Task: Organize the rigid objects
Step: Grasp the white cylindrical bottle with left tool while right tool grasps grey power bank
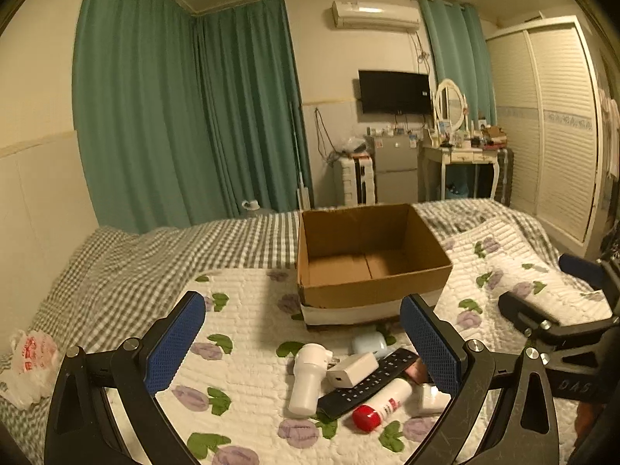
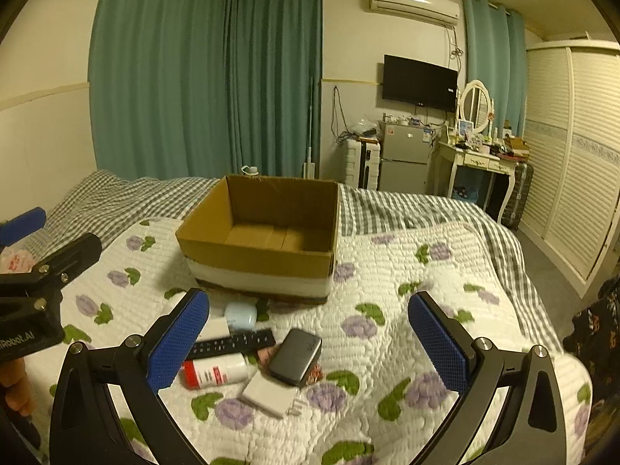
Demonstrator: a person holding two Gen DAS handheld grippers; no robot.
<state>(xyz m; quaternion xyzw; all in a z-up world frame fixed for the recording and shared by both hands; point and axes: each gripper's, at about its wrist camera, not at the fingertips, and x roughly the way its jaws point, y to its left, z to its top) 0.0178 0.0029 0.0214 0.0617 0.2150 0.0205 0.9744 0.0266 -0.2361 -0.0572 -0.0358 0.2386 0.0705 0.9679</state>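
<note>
Hovering over the bed, left gripper [image 1: 302,345] and right gripper [image 2: 308,343] both spread wide, holding nothing. Small hard items cluster before the empty cardboard box [image 1: 364,255]; the remote [image 1: 368,381] looks light, stiff, slick, so pinch across its narrow sides.

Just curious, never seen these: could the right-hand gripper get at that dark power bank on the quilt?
Probably yes. The right gripper is open, and the power bank lies on top of the pile with nothing over it.

Remote control [image 2: 232,345] partly hidden behind left finger [image 2: 178,341]
</note>
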